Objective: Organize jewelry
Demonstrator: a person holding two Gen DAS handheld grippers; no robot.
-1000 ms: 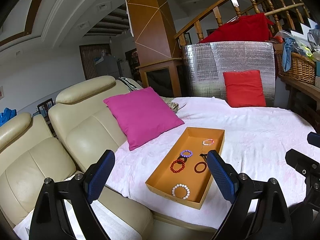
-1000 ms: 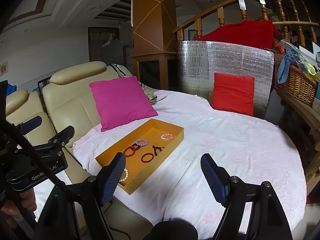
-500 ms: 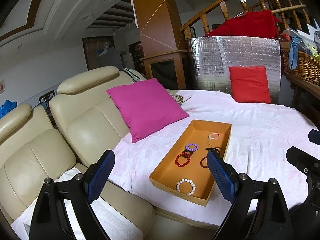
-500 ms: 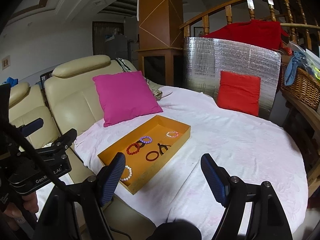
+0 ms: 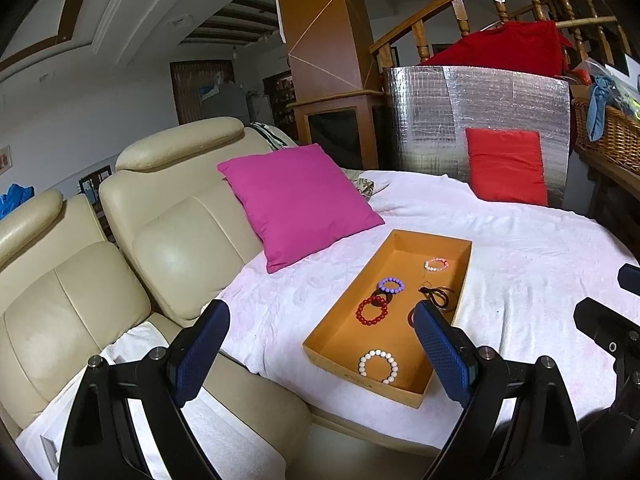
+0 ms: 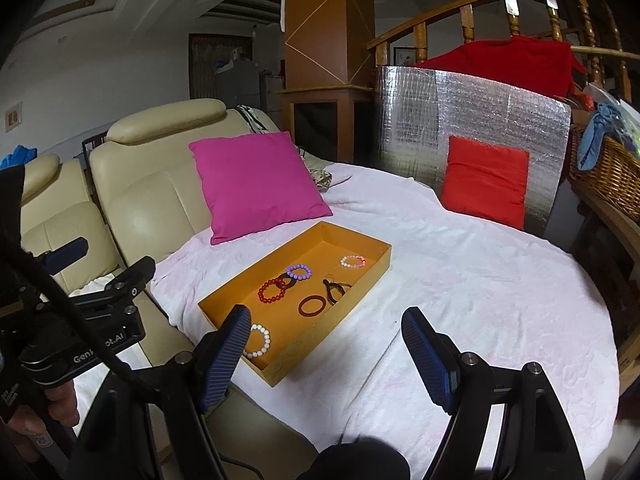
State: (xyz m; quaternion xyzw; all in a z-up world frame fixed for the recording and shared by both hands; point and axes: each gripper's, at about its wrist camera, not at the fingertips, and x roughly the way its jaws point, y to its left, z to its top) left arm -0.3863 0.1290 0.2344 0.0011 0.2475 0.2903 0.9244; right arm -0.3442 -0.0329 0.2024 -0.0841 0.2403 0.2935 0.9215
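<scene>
An orange tray (image 5: 332,332) (image 6: 372,278) lies on a round table with a white cloth. In it are a white bead bracelet (image 5: 378,366) (image 6: 258,340), a red bead bracelet (image 5: 371,311) (image 6: 272,292), a purple one (image 5: 391,285) (image 6: 298,271), a pink one (image 5: 436,265) (image 6: 353,261), a dark red bangle (image 6: 312,305) and a dark cord piece (image 5: 436,295) (image 6: 334,290). My left gripper (image 5: 320,354) is open and empty, in front of the tray's near end. My right gripper (image 6: 324,354) is open and empty, near the tray's front right corner.
A cream leather sofa (image 5: 160,248) stands left of the table, with a magenta cushion (image 5: 298,204) leaning on it. A red cushion (image 5: 506,170) rests against a silver foil panel (image 5: 460,120) at the back. A wicker basket (image 5: 608,140) is at the right.
Both grippers have moved a little closer to the tray and table; the tray looks larger in both views. Both stay open and empty.
</scene>
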